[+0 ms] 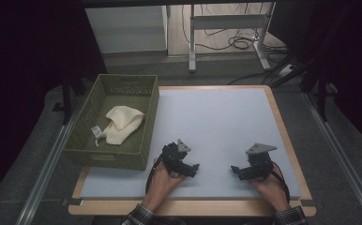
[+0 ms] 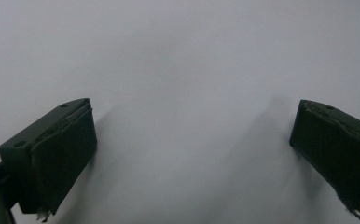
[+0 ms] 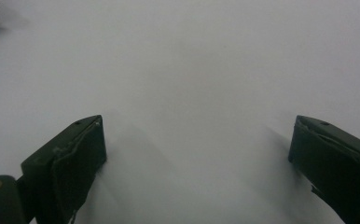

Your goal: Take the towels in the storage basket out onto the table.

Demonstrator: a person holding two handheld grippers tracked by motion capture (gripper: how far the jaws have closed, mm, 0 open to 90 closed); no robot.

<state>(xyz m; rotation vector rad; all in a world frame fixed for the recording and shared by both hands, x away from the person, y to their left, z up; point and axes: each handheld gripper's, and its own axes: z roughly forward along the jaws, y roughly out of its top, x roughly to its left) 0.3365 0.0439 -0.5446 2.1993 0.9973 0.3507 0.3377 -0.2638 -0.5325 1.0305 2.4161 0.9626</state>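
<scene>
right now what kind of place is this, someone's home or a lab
Most likely a lab or recording workspace, not a home: a pale mat covers a wood-edged table, a person's hands hold the left gripper and right gripper, and loose cables lie by a metal stand behind.

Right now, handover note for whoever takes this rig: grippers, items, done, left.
Left gripper: open, nothing between the jaws, resting low on the grey mat near its front edge.
Right gripper: open, nothing held, also low on the mat, facing the left one.
Cream cloth: lies crumpled inside the green basket at the table's left side, a small tag beside it. Neither gripper touches it.
Done: the cloth appears to be put away in the basket.
Left: probably nothing; both hands look parked. If the cloth is meant to come out, the left gripper is nearer to the basket.
</scene>
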